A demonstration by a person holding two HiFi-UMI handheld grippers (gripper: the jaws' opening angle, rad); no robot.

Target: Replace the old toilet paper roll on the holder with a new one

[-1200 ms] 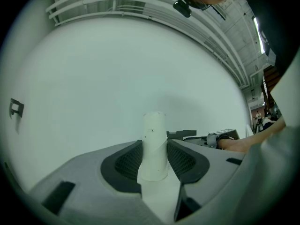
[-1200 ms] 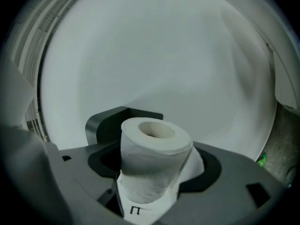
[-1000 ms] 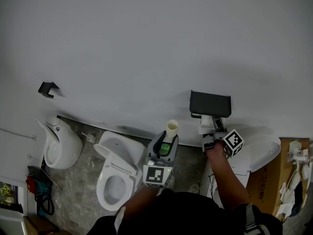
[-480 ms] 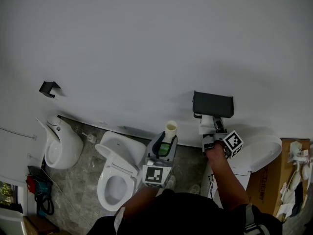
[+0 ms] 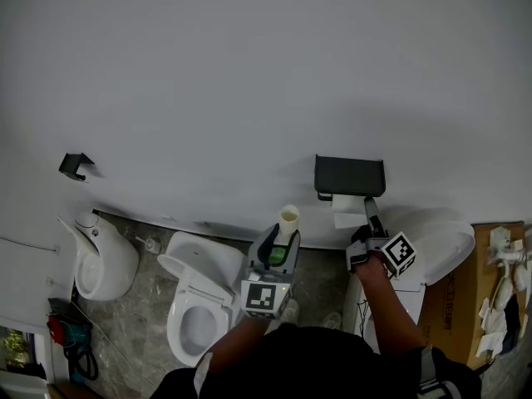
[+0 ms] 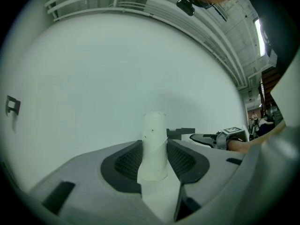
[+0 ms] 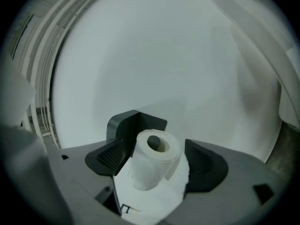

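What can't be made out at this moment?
- Holder bar: under the holder's cover in the head view, behind the roll in the right gripper view, so seating is unclear.
- Tube, lower part: head view, inside the left gripper.
- Box print: head view, too small.
- Floor before the toilet: head view, covered by the person.

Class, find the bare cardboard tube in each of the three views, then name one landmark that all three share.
Head view: the cardboard tube stands just below centre.
Left gripper view: it is at centre, upright, clamped between the jaws.
Right gripper view: not in it.
Shared landmark: the black holder on the wall, also seen in the left gripper view and the right gripper view.
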